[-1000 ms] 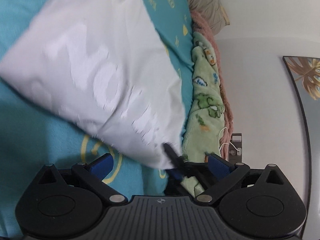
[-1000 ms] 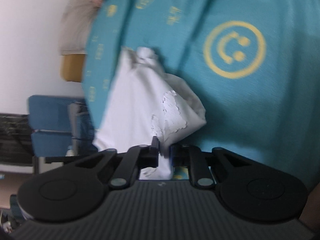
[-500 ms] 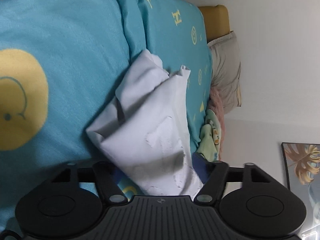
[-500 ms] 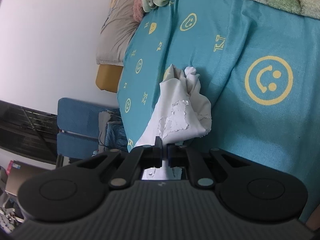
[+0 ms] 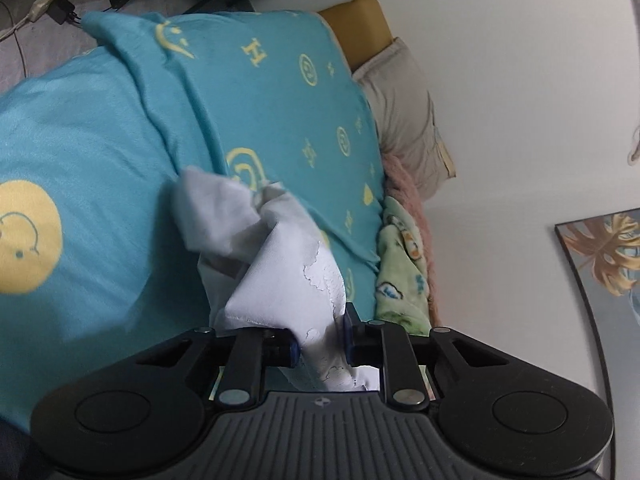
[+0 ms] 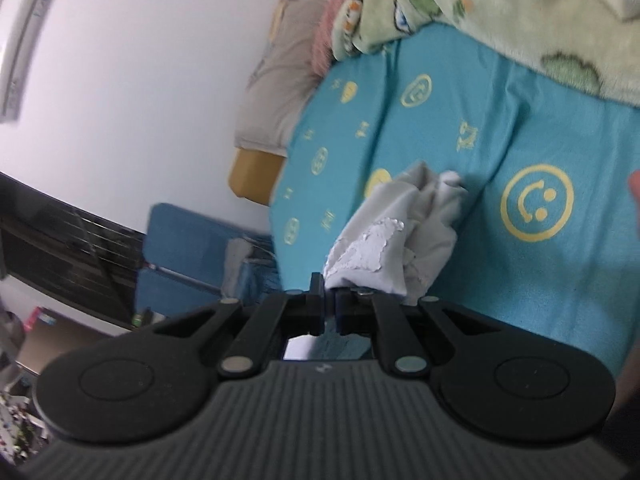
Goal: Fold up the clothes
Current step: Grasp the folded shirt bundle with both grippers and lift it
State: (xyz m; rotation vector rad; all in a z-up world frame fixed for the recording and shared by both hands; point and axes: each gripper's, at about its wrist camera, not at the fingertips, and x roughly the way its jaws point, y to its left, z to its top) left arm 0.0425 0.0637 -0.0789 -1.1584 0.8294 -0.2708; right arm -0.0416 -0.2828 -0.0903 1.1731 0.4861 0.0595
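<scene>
A white garment with a cracked white print [image 5: 276, 264] hangs bunched above a teal bedspread. My left gripper [image 5: 320, 344] is shut on one part of the white garment, cloth bulging between its fingers. My right gripper [image 6: 329, 304] is shut on another edge of the same garment [image 6: 384, 240]. The far end of the garment rests crumpled on the bed. The rest of its shape is hidden in folds.
The teal bedspread [image 5: 100, 168] with yellow smiley faces covers the bed [image 6: 500, 128]. A green cartoon blanket [image 6: 460, 8] and grey pillow [image 5: 404, 108] lie at the head by the white wall. A blue chair [image 6: 180, 248] stands beside the bed.
The left gripper went from open beside the cloth to shut on it. Both grippers rose and drew back, and the garment now hangs bunched between them.
</scene>
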